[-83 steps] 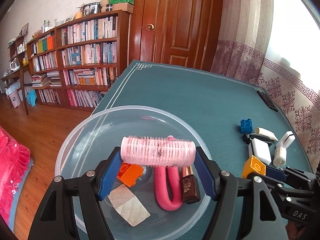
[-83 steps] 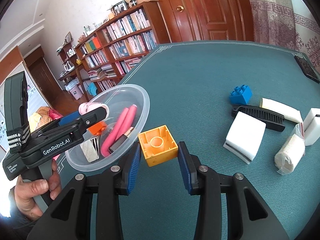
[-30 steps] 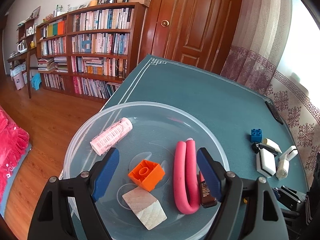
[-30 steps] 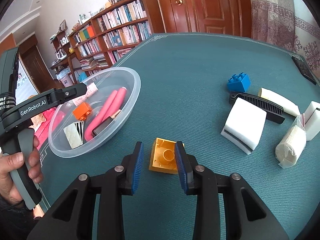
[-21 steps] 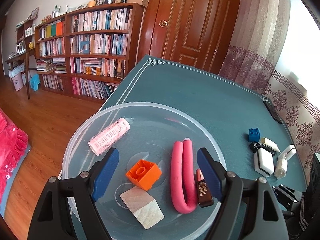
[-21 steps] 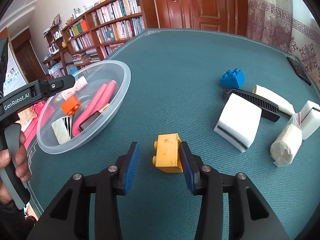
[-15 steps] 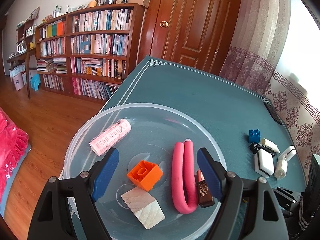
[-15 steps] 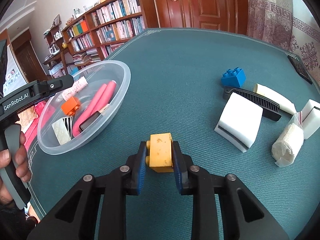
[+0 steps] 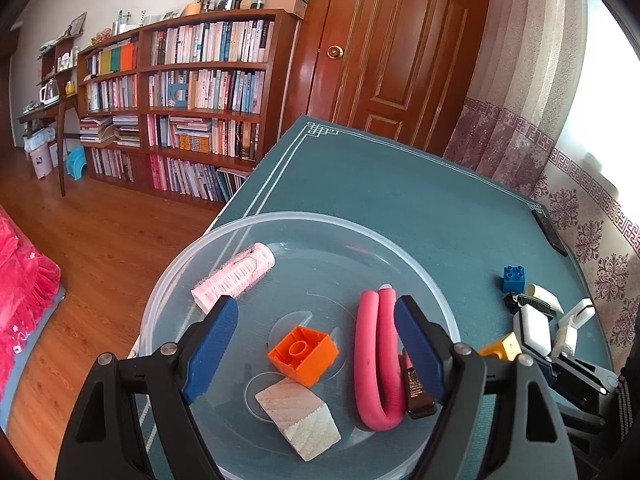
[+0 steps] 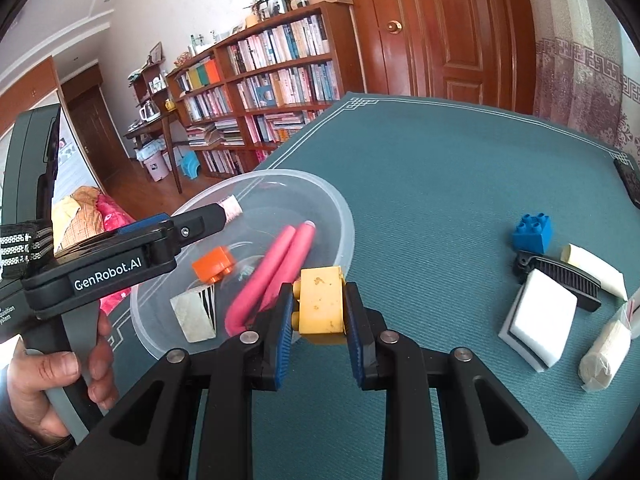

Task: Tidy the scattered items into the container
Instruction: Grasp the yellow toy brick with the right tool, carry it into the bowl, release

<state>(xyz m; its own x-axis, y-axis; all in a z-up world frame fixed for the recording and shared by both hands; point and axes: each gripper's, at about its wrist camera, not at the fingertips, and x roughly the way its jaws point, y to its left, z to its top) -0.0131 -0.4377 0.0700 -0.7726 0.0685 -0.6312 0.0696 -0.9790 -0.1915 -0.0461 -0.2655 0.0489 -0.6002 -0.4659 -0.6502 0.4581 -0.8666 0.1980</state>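
A clear plastic bowl [image 9: 400, 246] [image 10: 340, 216] stands near the table's left edge. In it lie a pink hair roller [image 9: 236, 276], an orange brick [image 9: 304, 356] [image 10: 212, 265], a wooden block [image 9: 300, 416] [image 10: 192, 312], a bent pink foam stick [image 9: 376, 356] [image 10: 276, 268] and a small dark bottle [image 9: 418, 390]. My left gripper [image 9: 316, 344] hangs open over the bowl with nothing between its fingers. My right gripper [image 10: 320, 316] is shut on a yellow brick [image 10: 322, 306] [image 9: 502, 348], held above the table beside the bowl's right rim.
On the green tablecloth [image 10: 460, 184] to the right lie a blue brick [image 10: 534, 232] [image 9: 513, 279], a black comb [image 10: 568, 280], a white sponge [image 10: 538, 320], a cream tube [image 10: 592, 270] and a wrapped roll [image 10: 604, 356]. A dark remote [image 10: 630, 182] lies at the far right edge. A person's hand [image 10: 52, 372] holds the left gripper.
The left gripper let the pink roller go into the bowl and opened. The right gripper closed on the yellow brick and lifted it toward the bowl.
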